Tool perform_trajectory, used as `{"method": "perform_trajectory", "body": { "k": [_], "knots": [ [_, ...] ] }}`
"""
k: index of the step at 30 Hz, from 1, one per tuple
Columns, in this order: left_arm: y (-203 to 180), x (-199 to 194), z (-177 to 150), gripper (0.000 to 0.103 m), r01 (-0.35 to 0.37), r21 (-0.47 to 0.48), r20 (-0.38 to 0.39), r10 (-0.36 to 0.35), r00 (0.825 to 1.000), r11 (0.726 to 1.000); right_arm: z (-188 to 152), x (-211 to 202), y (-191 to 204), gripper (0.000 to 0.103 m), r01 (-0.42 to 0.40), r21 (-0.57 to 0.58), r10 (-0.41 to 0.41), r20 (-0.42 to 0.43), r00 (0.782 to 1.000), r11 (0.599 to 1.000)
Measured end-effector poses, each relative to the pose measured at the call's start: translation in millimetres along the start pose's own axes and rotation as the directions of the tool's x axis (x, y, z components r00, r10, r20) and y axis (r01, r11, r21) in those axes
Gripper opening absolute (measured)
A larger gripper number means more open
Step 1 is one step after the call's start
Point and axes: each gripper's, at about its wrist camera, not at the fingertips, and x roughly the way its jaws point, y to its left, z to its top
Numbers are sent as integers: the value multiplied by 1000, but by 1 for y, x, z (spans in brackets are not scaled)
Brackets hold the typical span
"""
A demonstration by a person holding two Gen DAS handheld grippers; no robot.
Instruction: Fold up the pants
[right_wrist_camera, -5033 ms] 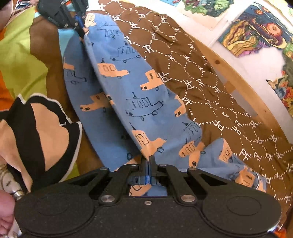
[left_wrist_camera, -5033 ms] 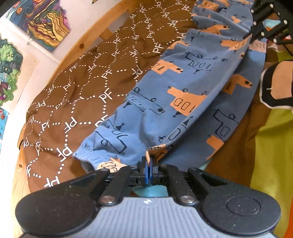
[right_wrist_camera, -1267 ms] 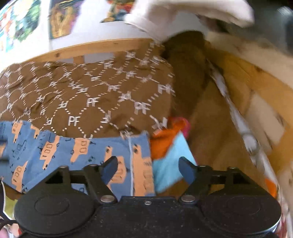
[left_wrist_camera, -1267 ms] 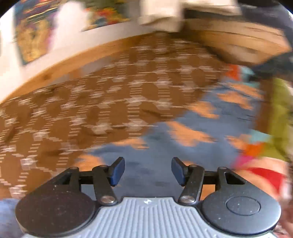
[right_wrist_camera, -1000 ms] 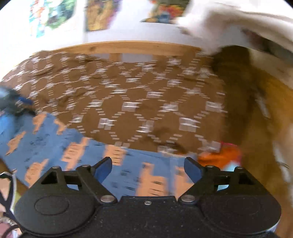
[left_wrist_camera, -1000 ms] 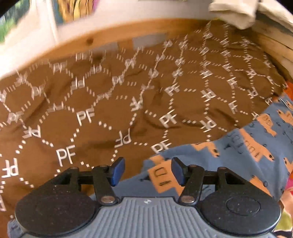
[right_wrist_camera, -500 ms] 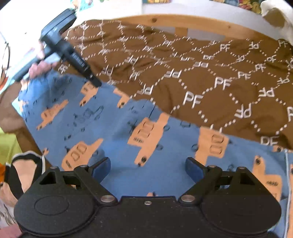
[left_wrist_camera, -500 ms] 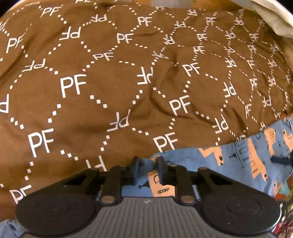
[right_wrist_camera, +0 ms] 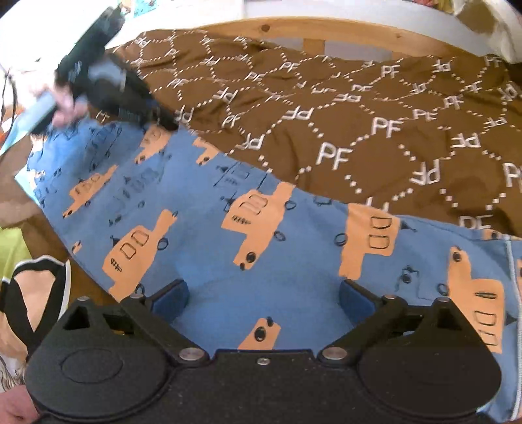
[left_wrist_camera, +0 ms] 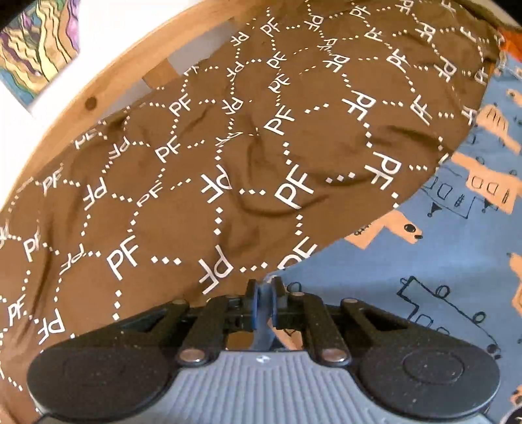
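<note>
You are working over blue pants (right_wrist_camera: 202,234) printed with orange trucks, lying spread on a brown "PF" patterned blanket (right_wrist_camera: 375,107) on a wooden-framed bed (right_wrist_camera: 293,27).

At the left, your left gripper (left_wrist_camera: 265,295) is closing on the pants' far edge, and the blue cloth is already pinched between its nearly pressed-together jaws. The bite looks thin, right at the edge beside the blanket. If you lift quickly, the cloth may slip free, or the blanket may be caught and dragged along; whether any blanket is in the pinch cannot be told.

At the right, your right gripper (right_wrist_camera: 262,298) is opening, its jaws spread wide just above the flat blue cloth and holding nothing. Pulling with one side gripped would likely skew the fold.

The pants are running lengthwise across the right wrist view, from upper left down to lower right. A stitched seam (right_wrist_camera: 509,261) is showing at the right end; which end is the waistband cannot be told.
</note>
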Motion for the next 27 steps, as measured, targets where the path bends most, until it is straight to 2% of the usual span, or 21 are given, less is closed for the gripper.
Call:
{"method": "perform_trajectory", "body": {
  "k": [1,2,3,4,5,6,8,10,14,17,19,22,24,25,26,27],
  "knots": [
    [-4,-3,0,18,-20,-11,8,20,1000,1000,0,-9,-6,96,16,6,-16,33,999,1000],
    [-6,-7,-1,36,-26,-21,12,27,1000,999,1,-17,-13,96,37,6,-37,61,997,999],
    [-7,-12,-1,45,-31,-31,18,31,999,999,2,-26,-22,96,72,1,-72,82,994,997],
    [-10,-18,-2,60,-32,-38,32,33,999,999,4,-34,-32,97,115,-2,-114,89,990,993],
    [-11,-26,-4,68,-30,-42,59,32,998,999,6,-39,-44,97,150,0,-150,86,985,989],
    [-12,-31,-6,73,-33,-45,88,37,995,998,8,-45,-58,97,191,15,-192,82,978,981],
    [-21,-48,-10,85,-40,-57,139,47,989,998,12,-54,-88,97,236,83,-242,73,968,968],
    [-34,-57,-12,86,-26,-59,181,36,983,998,15,-59,-117,97,208,182,-218,38,975,961],
    [-59,-59,-13,86,-38,-78,187,52,981,996,10,-57,-161,96,109,361,-111,-13,994,926],
    [-65,-61,-20,86,67,-156,157,-42,987,986,3,-59,-176,96,29,462,-34,4,999,886],
    [-67,-61,-26,86,143,-217,143,-114,983,966,2,-61,-178,97,2,469,1,-6,1000,883],
    [-75,-59,-39,86,173,-264,119,-146,982,949,5,-60,-176,97,-16,472,34,-29,999,882],
    [-77,-55,-45,86,163,-279,99,-141,985,946,8,-59,-175,91,20,469,6,-55,998,883],
    [-76,-53,-49,86,161,-293,91,-141,986,943,9,-59,-174,78,56,463,-22,-77,997,885],
    [-75,-51,-52,86,162,-314,84,-143,986,935,10,-57,-173,56,97,454,-57,-101,993,886],
    [-72,-50,-54,86,167,-335,80,-149,986,927,10,-57,-172,45,134,450,-86,-125,988,883]
  ]
}}
